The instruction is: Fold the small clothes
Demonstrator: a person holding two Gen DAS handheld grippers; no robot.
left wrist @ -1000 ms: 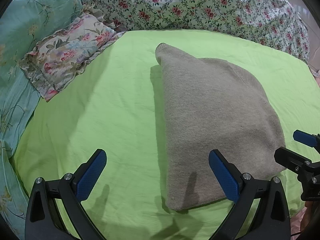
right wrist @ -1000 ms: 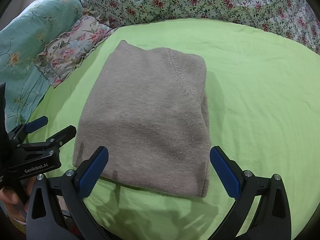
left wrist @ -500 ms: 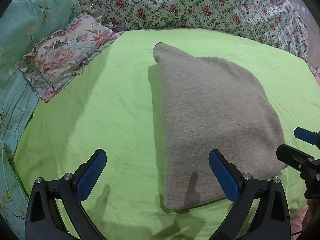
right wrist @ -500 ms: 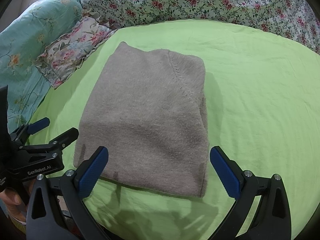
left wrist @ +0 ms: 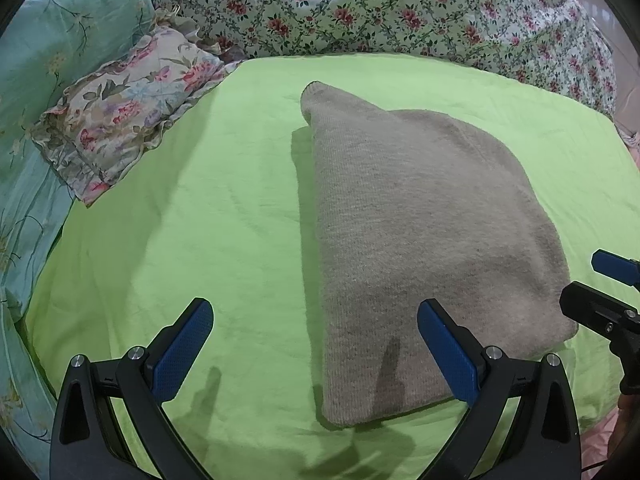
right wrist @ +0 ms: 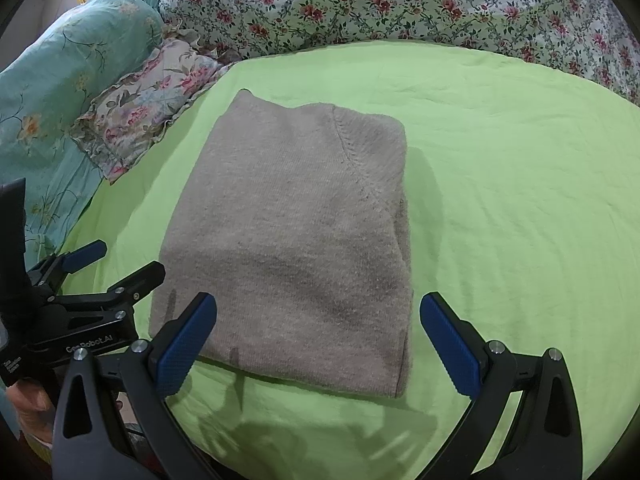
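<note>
Folded sweater lies flat on the bed, and neither gripper grasps anything.

I see the grey knitted sweater (right wrist: 292, 240) folded into a rough rectangle on the green sheet (right wrist: 520, 200), near the bed's front edge. My left gripper (left wrist: 316, 344) and right gripper (right wrist: 318, 336) both hover above that near edge with fingers (right wrist: 184, 344) spread wide, released, clear of the cloth. A floral pillow (left wrist: 120, 112) sits at the far left corner, and a flowered quilt (right wrist: 400, 0) lies along the far edge.
</note>
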